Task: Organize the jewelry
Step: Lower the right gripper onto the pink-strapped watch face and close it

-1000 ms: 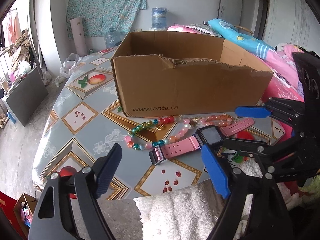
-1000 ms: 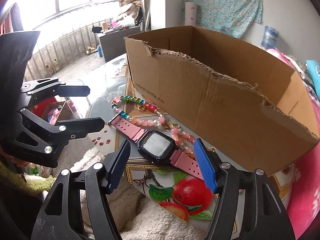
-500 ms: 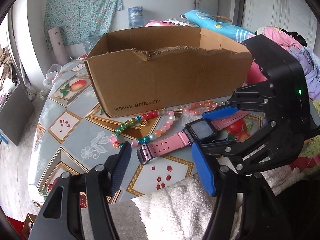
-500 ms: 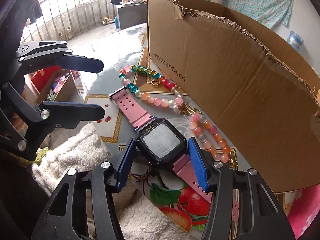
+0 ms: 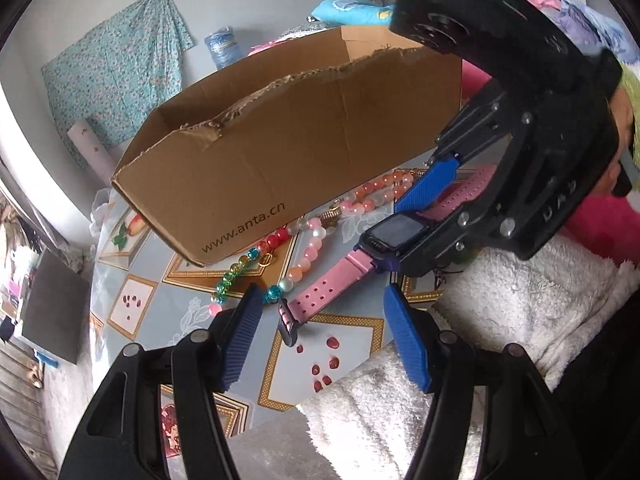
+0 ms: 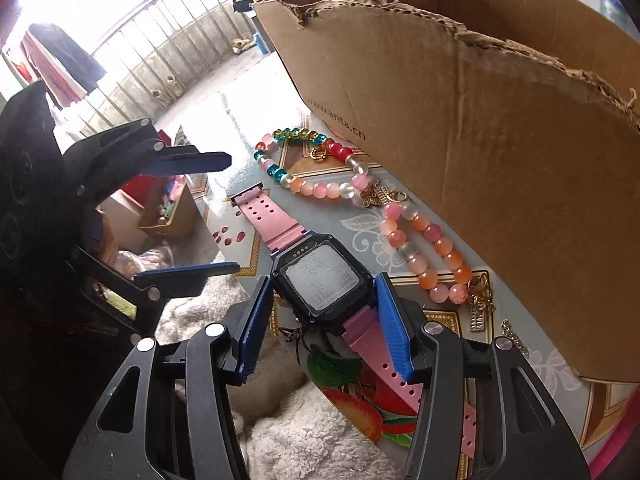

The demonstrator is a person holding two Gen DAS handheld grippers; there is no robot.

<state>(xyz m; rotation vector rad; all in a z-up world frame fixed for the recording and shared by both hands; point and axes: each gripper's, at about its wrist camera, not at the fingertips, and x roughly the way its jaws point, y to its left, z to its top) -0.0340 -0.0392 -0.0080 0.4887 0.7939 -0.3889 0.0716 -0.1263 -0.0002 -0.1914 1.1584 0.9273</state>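
One pink watch (image 6: 320, 280) lies flat on the patterned tablecloth (image 5: 132, 304), just in front of the cardboard box (image 5: 288, 152). Right gripper (image 6: 320, 308) brackets the watch case, blue pads at both sides; pad contact can't be confirmed, jaw travel has nearly stopped. Its frame hides the far strap in the left wrist view. Left gripper (image 5: 320, 340) stands open around the buckle end of the strap (image 5: 316, 292), pads clear of it. Bead bracelets (image 6: 360, 192) sit between watch and box, touching the box base; part of them is hidden behind the right gripper in the left view. Near strap is partly covered by the right pad (image 6: 394, 332). Box contents not visible.
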